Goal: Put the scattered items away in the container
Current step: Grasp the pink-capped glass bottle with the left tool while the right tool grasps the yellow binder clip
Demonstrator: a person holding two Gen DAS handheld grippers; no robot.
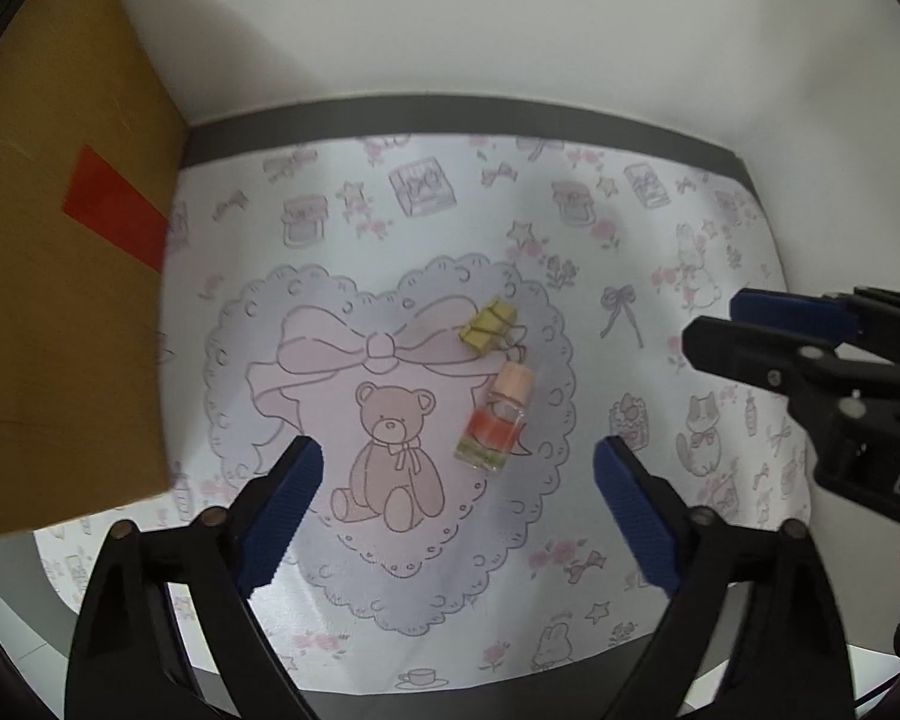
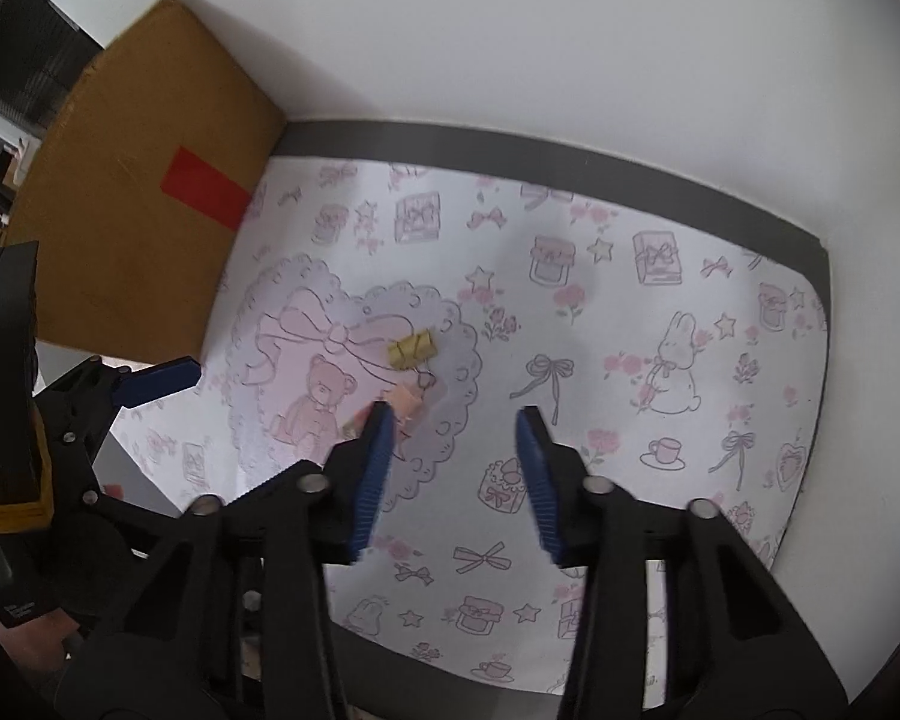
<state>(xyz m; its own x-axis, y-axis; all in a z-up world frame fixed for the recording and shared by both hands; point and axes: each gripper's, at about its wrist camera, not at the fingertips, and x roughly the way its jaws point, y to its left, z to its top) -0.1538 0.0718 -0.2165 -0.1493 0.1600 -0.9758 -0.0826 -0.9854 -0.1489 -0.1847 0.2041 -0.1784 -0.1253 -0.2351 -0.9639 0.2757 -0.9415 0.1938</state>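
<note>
- The left tool points steeply down at the bench, its blue pads set wide apart with nothing between them but the printed mat.
- Just ahead of that tool's open gap lies a small glass bottle with a pale peach cap, holding orange and greenish layers; it rests on its side on the heart-shaped teddy bear print.
- A yellow binder clip lies just beyond the bottle's cap, near it; whether the two touch I cannot tell.
- The right tool also points down, its pads at a narrower, partly closed gap that holds nothing, only mat showing between them.
- In the right wrist view the bottle is largely hidden behind the left-hand pad of the right tool, outside its gap.
- A brown cardboard box with a strip of red tape stands at the mat's left edge, against the white wall; from these views its top appears closed.
- Each tool shows at the edge of the other's view: the right tool at the right, the left tool at the left.
</note>
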